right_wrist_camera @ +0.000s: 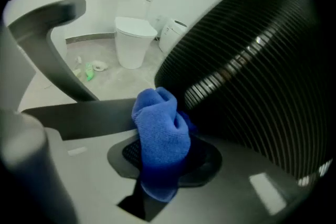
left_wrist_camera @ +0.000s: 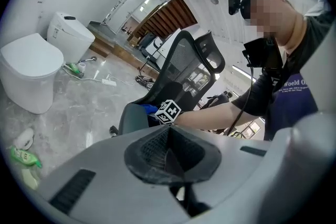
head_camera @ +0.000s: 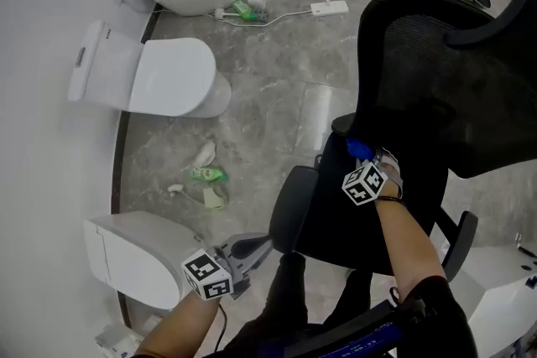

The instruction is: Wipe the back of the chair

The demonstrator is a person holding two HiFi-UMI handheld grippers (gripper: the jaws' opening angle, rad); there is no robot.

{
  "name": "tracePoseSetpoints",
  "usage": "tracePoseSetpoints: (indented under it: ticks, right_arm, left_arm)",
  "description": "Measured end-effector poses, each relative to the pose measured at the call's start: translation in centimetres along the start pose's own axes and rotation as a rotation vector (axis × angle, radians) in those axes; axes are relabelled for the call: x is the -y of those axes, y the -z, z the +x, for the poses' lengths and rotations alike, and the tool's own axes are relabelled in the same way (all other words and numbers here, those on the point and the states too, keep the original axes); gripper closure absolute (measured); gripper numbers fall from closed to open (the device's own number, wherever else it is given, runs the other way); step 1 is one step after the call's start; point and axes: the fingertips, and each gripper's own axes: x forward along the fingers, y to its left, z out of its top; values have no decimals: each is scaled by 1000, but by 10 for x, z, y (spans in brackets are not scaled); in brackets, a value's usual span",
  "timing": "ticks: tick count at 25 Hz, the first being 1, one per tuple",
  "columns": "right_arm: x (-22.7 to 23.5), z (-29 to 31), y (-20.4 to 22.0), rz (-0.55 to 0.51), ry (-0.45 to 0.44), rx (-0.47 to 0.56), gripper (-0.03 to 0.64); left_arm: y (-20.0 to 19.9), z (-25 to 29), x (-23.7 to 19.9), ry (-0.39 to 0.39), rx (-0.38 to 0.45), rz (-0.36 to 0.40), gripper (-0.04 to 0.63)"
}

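The right gripper is clamped on a blue cloth low against the chair back; the left gripper, jaws together on nothing, hangs near the armrest.

The black office chair takes up the right side of the head view, its curved, ribbed mesh back standing upright. At middle right, low on that back, is a blue cloth, bunched into a soft wad. In the right gripper view it sits centre frame, pinched in the right gripper with its folds right against the dark mesh.
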Motion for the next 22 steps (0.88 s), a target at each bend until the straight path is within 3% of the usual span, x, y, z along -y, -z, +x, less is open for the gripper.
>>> tracePoseSetpoints:
  ticks: [7,13,18,22]
  right_arm:
    - [99,-41,170,270,110,-174,494]
    - [136,-78,282,446,175,-259,494]
    - [137,-92,282,561,152,-228,494]
    - [106,-76,242,526,70,-138,494]
  left_arm:
    - [1,48,50,40,-35,20,589]
    - [1,107,101,106,-86,73,589]
    - [9,125,127,117,-95,62,589]
    - [21,125,118,103,-83,40,589]
